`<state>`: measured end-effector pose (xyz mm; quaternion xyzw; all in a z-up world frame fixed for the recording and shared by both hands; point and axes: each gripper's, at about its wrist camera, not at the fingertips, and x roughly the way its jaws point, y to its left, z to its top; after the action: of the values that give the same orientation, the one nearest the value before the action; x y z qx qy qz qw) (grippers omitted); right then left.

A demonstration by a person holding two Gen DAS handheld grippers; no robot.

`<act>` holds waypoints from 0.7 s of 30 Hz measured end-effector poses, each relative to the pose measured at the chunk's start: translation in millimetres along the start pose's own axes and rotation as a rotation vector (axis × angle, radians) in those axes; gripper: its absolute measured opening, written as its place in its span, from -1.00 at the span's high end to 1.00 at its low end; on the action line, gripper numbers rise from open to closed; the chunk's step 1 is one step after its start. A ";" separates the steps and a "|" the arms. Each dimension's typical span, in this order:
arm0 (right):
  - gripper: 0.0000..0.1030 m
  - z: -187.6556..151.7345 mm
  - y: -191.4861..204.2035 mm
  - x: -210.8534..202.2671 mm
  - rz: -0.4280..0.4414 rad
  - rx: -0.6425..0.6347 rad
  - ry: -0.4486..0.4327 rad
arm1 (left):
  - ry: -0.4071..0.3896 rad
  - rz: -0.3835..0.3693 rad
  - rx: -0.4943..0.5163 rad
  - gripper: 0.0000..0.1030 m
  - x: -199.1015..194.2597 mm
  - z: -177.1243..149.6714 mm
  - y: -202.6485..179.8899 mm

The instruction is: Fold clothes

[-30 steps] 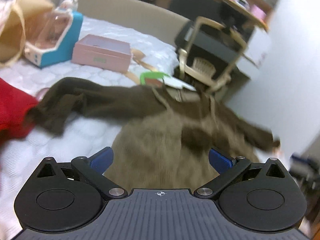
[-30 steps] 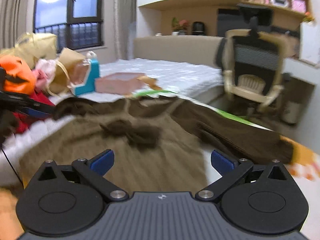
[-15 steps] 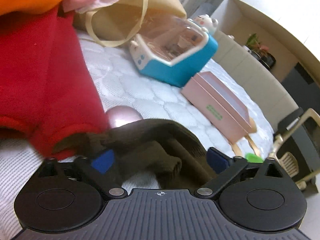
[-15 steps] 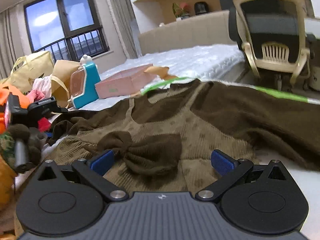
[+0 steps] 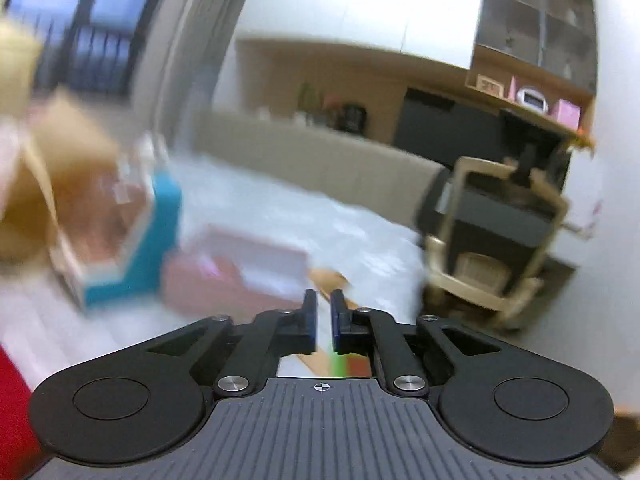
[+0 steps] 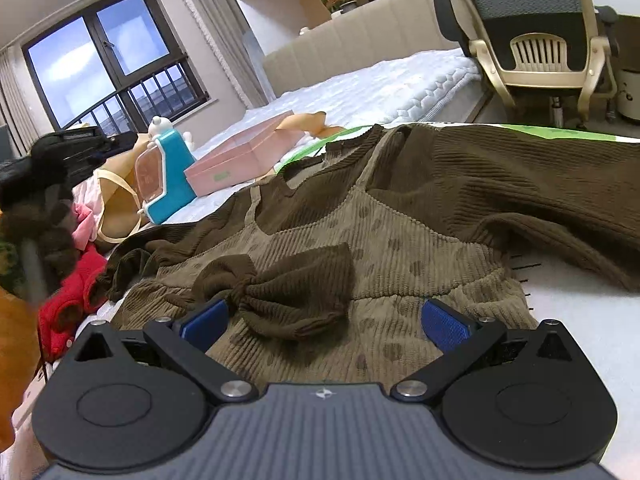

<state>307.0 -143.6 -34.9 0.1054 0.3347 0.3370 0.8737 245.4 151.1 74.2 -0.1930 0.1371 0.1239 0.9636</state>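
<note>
White quilted bed carries a brown knit dress spread near its front edge, its bow directly ahead of the right claw, jaws spread wide. Left claw is clenched with nothing visible between its fingers; the dress is outside its blurred view.

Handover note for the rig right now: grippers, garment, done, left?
Left gripper: fingers closed to a slit with no cloth seen between them, raised and pointing across the bed; its view is blurred.
Right gripper: open, low over the lower part of the brown dress, with the bow just ahead between the fingers.
Garment: lies spread flat on the bed. One sleeve is bunched beside the red garment; the other sleeve is stretched out.
Done: dress laid out.
Left: no fold visible. Probably fold the sleeves in first, then the body.
</note>
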 end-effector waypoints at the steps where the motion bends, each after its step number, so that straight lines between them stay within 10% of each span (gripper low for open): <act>1: -1.00 -0.2 0.3 0.1 -0.001 -0.001 0.000 | 0.038 -0.022 -0.070 0.35 -5.4 -5.0 3.8; 4: -1.00 -0.3 0.8 0.9 -0.003 -0.003 0.003 | 0.125 0.015 -0.325 -0.36 -24.7 -38.4 41.3; 12: -1.00 -0.6 1.9 1.1 -0.009 -0.010 0.003 | 0.156 0.293 -0.580 -0.69 -8.5 -66.4 124.7; 14: -1.00 -0.8 1.8 1.0 -0.011 -0.010 0.002 | 0.153 0.337 -0.550 -0.58 8.1 -65.1 126.0; 16: -1.00 -0.9 2.0 1.1 -0.012 -0.012 0.003 | 0.130 0.383 -0.458 0.33 22.3 -62.4 119.5; 18: -1.00 -0.8 2.5 1.6 -0.012 -0.016 0.008 | 0.081 0.401 -0.268 0.82 33.4 -54.7 95.3; 21: -1.00 -0.9 4.2 2.3 -0.017 -0.032 0.022 | -0.011 0.307 -0.080 0.83 28.5 -38.6 53.3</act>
<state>305.5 -139.1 -35.0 0.0846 0.3396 0.3360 0.8744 248.1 188.4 13.0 -0.2072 0.1545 0.2763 0.9257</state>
